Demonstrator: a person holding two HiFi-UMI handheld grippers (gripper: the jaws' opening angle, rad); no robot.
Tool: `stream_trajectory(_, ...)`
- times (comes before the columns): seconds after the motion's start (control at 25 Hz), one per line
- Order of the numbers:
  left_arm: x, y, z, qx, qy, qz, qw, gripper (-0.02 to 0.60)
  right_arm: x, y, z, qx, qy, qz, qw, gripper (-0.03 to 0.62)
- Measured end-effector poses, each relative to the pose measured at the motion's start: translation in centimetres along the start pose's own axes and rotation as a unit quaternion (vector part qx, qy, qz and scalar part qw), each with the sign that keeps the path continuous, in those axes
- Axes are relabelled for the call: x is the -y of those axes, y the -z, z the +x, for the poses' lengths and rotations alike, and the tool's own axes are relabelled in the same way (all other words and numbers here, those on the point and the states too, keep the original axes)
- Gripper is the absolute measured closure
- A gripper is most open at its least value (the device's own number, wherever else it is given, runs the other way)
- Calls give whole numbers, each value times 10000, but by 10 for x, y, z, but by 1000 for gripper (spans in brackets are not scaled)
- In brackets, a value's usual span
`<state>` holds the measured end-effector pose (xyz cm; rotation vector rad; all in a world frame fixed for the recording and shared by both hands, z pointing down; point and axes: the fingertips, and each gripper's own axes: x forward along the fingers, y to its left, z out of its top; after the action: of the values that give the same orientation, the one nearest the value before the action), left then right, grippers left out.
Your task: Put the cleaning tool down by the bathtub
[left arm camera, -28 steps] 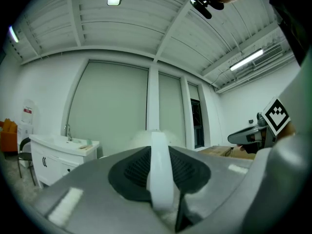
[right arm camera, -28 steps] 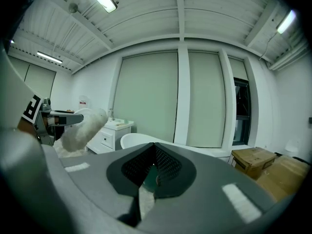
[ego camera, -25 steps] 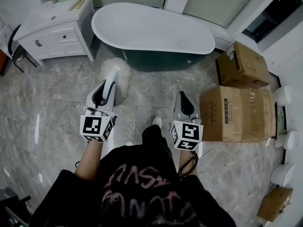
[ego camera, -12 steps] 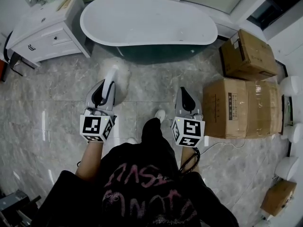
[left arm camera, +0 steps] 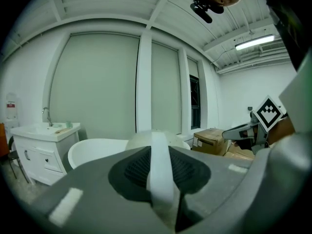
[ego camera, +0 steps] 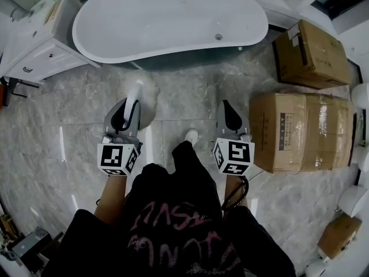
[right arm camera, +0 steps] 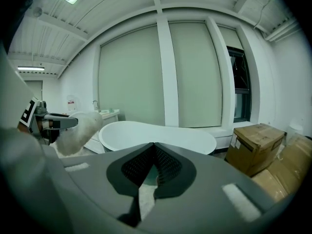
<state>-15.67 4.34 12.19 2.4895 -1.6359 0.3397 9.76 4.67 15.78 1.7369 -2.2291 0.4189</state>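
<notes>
The cleaning tool is a duster with a white handle (ego camera: 135,94) and a fluffy pale head (ego camera: 149,97). My left gripper (ego camera: 130,104) is shut on the handle (left arm camera: 161,175), and the fluffy head (left arm camera: 141,140) sticks out beyond the jaws above the floor. The white bathtub (ego camera: 173,17) with its dark outer shell stands just ahead of both grippers. My right gripper (ego camera: 226,105) is shut with nothing in it, level with the left one. The right gripper view shows the duster head (right arm camera: 76,132) at the left and the bathtub (right arm camera: 156,133) ahead.
A white vanity cabinet (ego camera: 36,45) stands left of the tub. Cardboard boxes (ego camera: 297,131) lie to the right, another (ego camera: 311,53) behind them. The floor is grey marble tile (ego camera: 69,126). The person's shoe (ego camera: 191,135) shows between the grippers.
The tub and vanity have slid up and left in the head view as the person nears the tub. Both grippers keep their places and the left keeps its hold.
</notes>
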Motion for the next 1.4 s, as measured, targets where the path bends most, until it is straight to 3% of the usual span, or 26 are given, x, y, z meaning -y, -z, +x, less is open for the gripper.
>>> stream_trajectory(0.36, 11, 23, 61, -467, -9, 19, 9989, 494, 41, 15, 55, -310, -172, 184, 9992, 574)
stream_trajectory(0.6, -4, 55, 87, -762, -57, -119, 9970, 494, 42, 40, 83, -596, -158, 191, 9979, 571)
stream_trajectory(1.08, -28, 126, 137, -1185, 427, -155, 9919, 494, 35, 93, 134, -930, 122, 275, 9952, 571)
stream_trajectory(1.4, -42, 185, 162, -1434, 515, -222, 9881, 494, 27, 145, 162, -1150, 257, 483, 9919, 571)
